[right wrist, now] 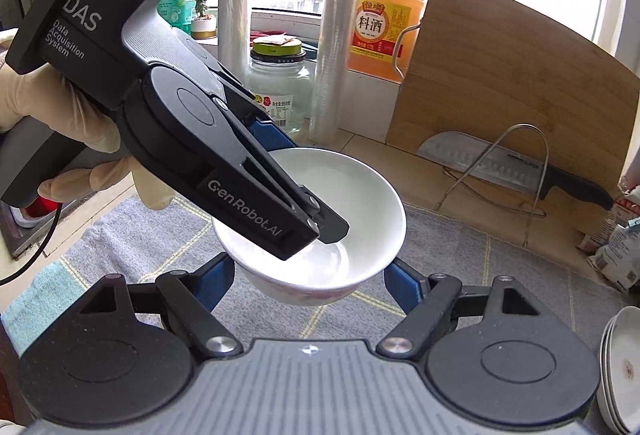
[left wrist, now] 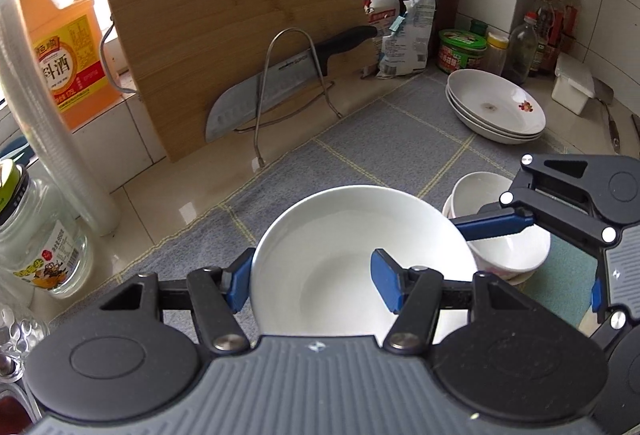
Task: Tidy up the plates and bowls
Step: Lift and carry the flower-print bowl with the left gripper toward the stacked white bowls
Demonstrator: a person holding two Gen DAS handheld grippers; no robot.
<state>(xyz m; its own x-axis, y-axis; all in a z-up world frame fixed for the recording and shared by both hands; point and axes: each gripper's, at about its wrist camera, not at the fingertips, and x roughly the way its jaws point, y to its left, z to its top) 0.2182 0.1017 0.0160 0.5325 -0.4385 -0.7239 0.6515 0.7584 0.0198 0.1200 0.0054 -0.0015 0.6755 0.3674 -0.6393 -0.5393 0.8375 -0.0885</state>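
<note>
While sorting: bowl (left wrist: 360, 255) clamped at rim by left gripper (left wrist: 316, 281), above surface (left wrist: 180, 211).
Right gripper (right wrist: 308, 281) shut on second bowl (right wrist: 316, 227); plates (left wrist: 496, 107) stacked, bowls not yet.

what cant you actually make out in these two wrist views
- Left wrist view: near rim of the white bowl, hidden by the left gripper.
- Left wrist view: small bowls, partly covered by the right gripper.
- Right wrist view: plate stack, cut off by the right edge.
- Right wrist view: bowl's underside, out of sight.
</note>
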